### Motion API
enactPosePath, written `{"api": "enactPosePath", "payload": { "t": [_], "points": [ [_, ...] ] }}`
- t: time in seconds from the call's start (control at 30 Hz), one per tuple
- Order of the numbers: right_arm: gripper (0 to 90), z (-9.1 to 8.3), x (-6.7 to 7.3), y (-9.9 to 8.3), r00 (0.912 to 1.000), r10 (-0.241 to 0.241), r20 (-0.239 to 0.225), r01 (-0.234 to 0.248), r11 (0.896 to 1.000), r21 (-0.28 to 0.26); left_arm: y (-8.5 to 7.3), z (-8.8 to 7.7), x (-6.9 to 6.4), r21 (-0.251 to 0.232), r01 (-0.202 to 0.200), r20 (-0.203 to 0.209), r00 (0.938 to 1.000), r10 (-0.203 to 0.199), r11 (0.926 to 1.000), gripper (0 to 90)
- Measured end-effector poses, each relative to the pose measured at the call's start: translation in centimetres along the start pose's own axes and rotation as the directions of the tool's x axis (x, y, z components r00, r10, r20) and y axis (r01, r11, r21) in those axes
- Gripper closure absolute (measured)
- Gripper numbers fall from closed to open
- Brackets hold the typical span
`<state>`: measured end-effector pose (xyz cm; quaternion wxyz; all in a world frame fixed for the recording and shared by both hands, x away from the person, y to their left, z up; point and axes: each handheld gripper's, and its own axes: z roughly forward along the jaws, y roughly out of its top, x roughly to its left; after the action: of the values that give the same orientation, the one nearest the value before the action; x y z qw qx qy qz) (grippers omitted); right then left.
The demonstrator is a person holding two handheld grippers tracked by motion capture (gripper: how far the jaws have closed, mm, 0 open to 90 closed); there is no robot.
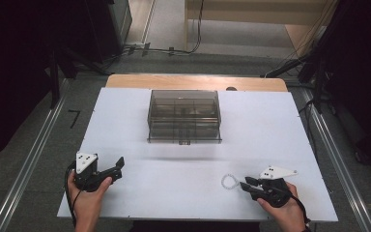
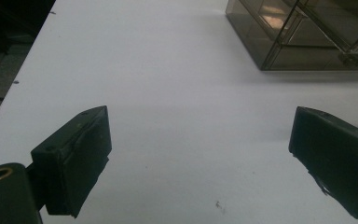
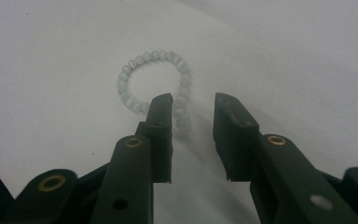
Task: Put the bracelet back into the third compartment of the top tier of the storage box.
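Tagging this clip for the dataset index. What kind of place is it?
Probably a lab data-collection station, not a home: a white board on a wooden table, metal rails on the floor either side, cables behind. A person holds the left gripper and right gripper near a bead bracelet and a smoky plastic organizer box.

Smoky clear plastic box, pearly bead bracelet, matt white table, matt black jaws.
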<state>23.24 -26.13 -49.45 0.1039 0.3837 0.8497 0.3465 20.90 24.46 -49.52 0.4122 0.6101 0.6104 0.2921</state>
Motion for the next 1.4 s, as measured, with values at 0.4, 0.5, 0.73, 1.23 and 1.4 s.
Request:
{"api": "enactPosePath", "payload": {
  "t": [0.4,0.5,0.73,1.23,1.4],
  "points": [
    [78.6,0.8,0.2,0.2,0.9996,-0.023,-0.015,0.024,0.999,0.032,0.0,0.0,0.0,0.003,0.002,0.002,1.0,-0.002,1.0,5.8],
    [81.7,1.0,0.4,0.3,0.9993,-0.03,-0.021,0.031,0.999,0.042,0.0,0.0,0.0,0.003,0.002,0.002,1.0,-0.002,1.0,5.8],
    [82.9,1.0,0.5,0.6,0.9987,-0.043,-0.029,0.044,0.999,0.031,0.0,0.0,0.0,0.004,0.003,0.003,1.0,-0.003,1.0,5.8],
    [83.2,0.0,0.8,2.1,0.998,-0.047,-0.044,0.045,0.998,-0.047,0.0,0.1,0.0,0.003,0.003,0.002,1.0,-0.003,1.0,5.8],
    [83.3,-0.6,0.9,2.9,0.998,-0.042,-0.048,0.038,0.996,-0.085,0.0,0.1,0.0,0.002,0.004,0.004,1.0,-0.004,1.0,5.8]
  ]
}}
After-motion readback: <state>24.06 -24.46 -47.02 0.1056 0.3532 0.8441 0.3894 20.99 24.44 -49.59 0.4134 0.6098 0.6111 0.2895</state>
